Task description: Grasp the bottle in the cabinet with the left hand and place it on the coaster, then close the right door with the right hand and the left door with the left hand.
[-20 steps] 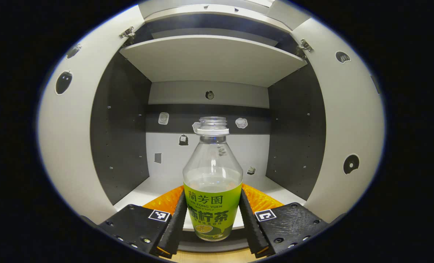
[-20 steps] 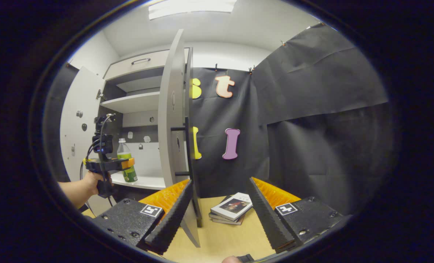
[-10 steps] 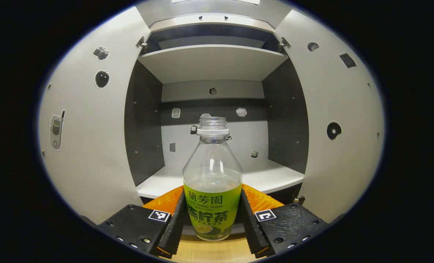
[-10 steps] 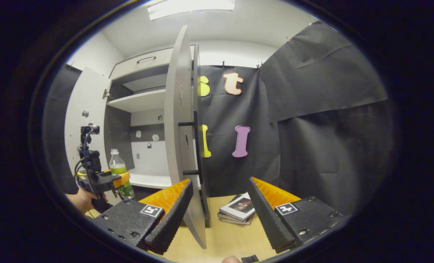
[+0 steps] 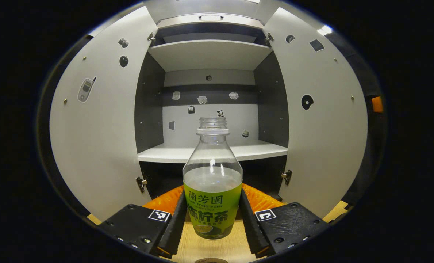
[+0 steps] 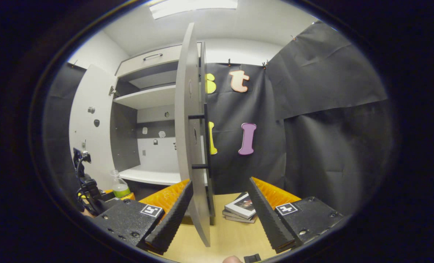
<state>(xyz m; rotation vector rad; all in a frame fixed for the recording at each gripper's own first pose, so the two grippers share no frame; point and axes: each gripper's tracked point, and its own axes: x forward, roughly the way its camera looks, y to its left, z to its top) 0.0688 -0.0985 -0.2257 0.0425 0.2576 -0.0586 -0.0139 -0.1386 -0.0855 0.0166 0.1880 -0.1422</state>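
A clear bottle (image 5: 212,157) with a green label and no cap stands upright between the fingers of my left gripper (image 5: 212,204), which is shut on its label. It hangs just above the wooden table, out in front of the open cabinet. A dark coaster's rim (image 5: 206,260) peeks in at the bottom edge. The cabinet's left door (image 5: 100,138) and right door (image 5: 322,128) both stand wide open. In the right gripper view my right gripper (image 6: 218,215) is open, with the right door (image 6: 192,146) edge-on just beyond its left finger. The bottle (image 6: 120,185) shows low at the far left.
The cabinet's lower shelf (image 5: 209,151) is bare, with small stickers on its back wall. The right door carries a black bar handle (image 6: 206,140). A small stack of books (image 6: 240,212) lies on the table behind that door.
My left gripper has drawn the bottle out of the cabinet and lowered it toward the table. The right gripper has drifted a little closer to the right door's edge.
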